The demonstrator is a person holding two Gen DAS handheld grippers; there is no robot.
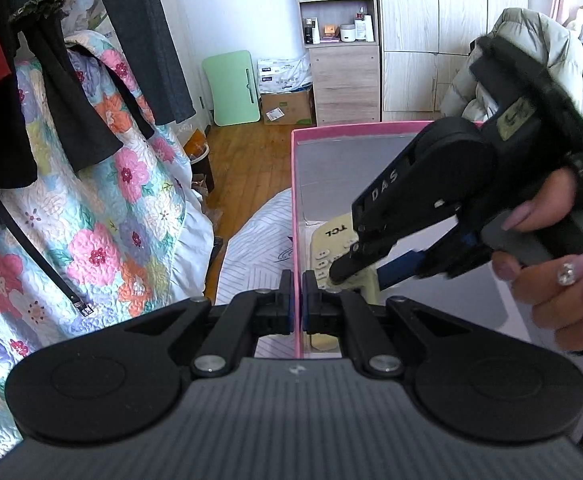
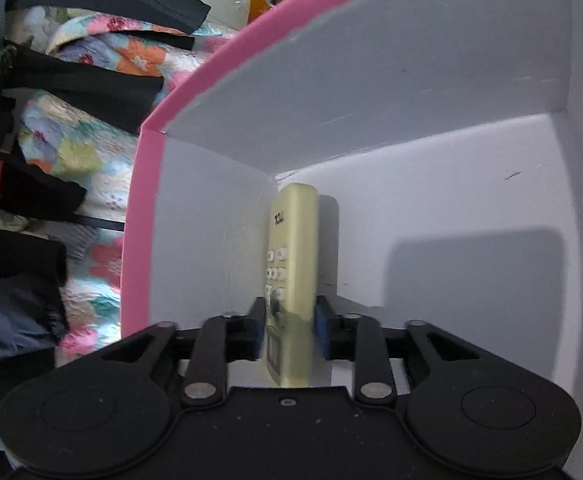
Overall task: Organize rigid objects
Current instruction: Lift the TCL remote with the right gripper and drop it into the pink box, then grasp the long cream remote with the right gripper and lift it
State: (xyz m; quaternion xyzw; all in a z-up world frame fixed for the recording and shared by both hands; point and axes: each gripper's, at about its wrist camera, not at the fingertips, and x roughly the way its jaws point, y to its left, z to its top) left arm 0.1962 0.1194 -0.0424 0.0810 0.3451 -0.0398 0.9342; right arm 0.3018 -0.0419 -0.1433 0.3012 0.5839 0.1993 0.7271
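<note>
A pink box (image 1: 355, 128) with grey inner walls stands open on the bed. My left gripper (image 1: 296, 296) is shut on its near-left wall, one finger inside and one outside. Inside, a yellowed TCL remote (image 2: 293, 232) lies along the left wall with its top end near the far corner. My right gripper (image 2: 289, 308) reaches down into the box (image 2: 227, 52) with the remote's lower end between its blue pads, which stand a little off its sides. In the left wrist view the right gripper (image 1: 365, 274) comes in from the right over the remote (image 1: 327, 240), held by a person's hand (image 1: 563, 280).
A floral quilt (image 1: 103, 216) and dark hanging clothes (image 1: 43, 80) fill the left side. A striped sheet (image 1: 259, 240) lies beside the box. Beyond are a wooden floor (image 1: 247, 152), a shelf unit (image 1: 339, 40), a cardboard carton (image 1: 287, 108) and a puffy jacket (image 1: 531, 60).
</note>
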